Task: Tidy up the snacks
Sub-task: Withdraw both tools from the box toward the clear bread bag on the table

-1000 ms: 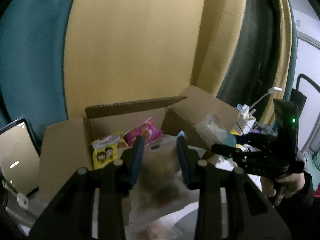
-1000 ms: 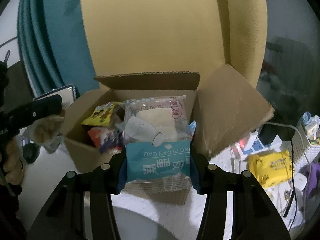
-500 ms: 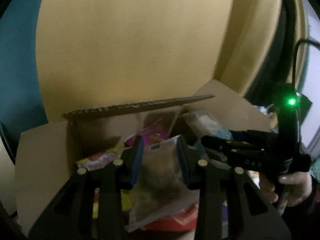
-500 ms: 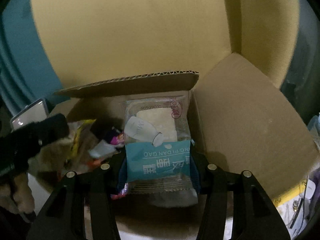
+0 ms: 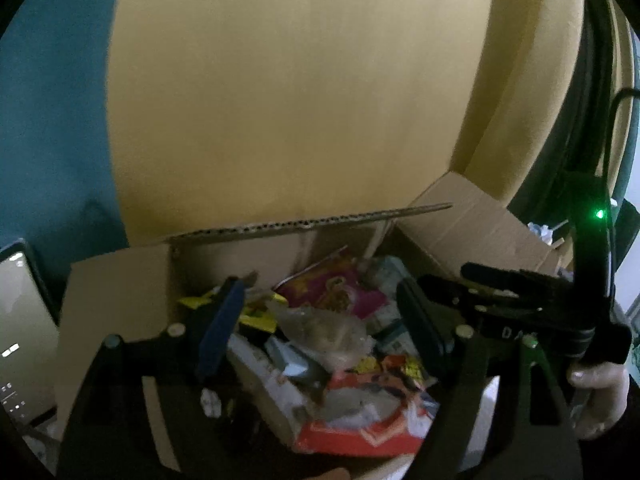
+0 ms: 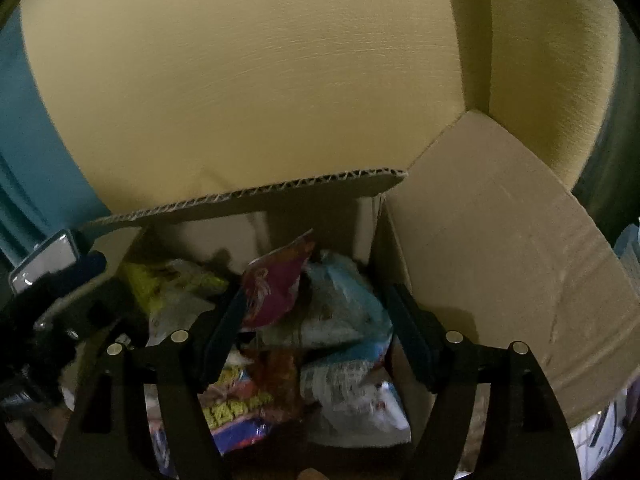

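An open cardboard box [image 5: 120, 292] holds several snack packets. My left gripper [image 5: 320, 320] is open over the box. Below it lies a clear packet with brown contents [image 5: 324, 328], beside a pink packet [image 5: 332, 288] and a red packet [image 5: 368, 412]. My right gripper [image 6: 312, 312] is open over the same box [image 6: 500, 248]. A blue and white packet [image 6: 344, 312] lies loose between its fingers, next to the pink packet [image 6: 276, 280]. The right gripper also shows at the right of the left wrist view [image 5: 500, 292].
A yellow padded chair back [image 5: 288, 100] rises behind the box, with teal fabric [image 5: 48, 100] to the left. The box flaps stand up at the back and right [image 6: 256, 196]. A lit phone screen [image 5: 20, 320] stands left of the box.
Both grippers have opened over the box. The clear brown packet left the left gripper and the blue and white packet left the right gripper; both lie among the snacks.
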`<act>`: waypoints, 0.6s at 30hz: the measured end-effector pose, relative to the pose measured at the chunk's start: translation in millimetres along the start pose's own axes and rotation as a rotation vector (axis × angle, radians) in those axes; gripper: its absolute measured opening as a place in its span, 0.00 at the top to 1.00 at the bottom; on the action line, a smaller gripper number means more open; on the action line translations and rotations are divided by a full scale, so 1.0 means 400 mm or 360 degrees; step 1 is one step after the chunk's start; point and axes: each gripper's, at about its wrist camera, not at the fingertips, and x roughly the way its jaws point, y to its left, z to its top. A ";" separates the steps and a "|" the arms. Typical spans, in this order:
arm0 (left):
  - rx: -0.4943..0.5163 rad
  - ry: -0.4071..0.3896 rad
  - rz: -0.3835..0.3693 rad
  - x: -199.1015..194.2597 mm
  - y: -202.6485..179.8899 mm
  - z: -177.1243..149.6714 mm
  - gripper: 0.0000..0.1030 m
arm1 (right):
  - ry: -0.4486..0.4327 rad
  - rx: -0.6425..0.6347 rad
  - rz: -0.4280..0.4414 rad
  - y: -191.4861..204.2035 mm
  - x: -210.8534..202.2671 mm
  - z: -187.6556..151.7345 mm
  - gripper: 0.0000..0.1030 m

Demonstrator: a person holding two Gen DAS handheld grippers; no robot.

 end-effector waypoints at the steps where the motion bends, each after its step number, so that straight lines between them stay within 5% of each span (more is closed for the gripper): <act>1: 0.0010 -0.0009 0.0007 -0.012 -0.008 -0.002 0.23 | -0.0006 0.0002 0.0004 0.001 -0.013 -0.008 0.26; 18: 0.0003 -0.0069 -0.0013 -0.272 -0.011 -0.163 0.23 | -0.0061 -0.0061 -0.0016 0.077 -0.221 -0.172 0.26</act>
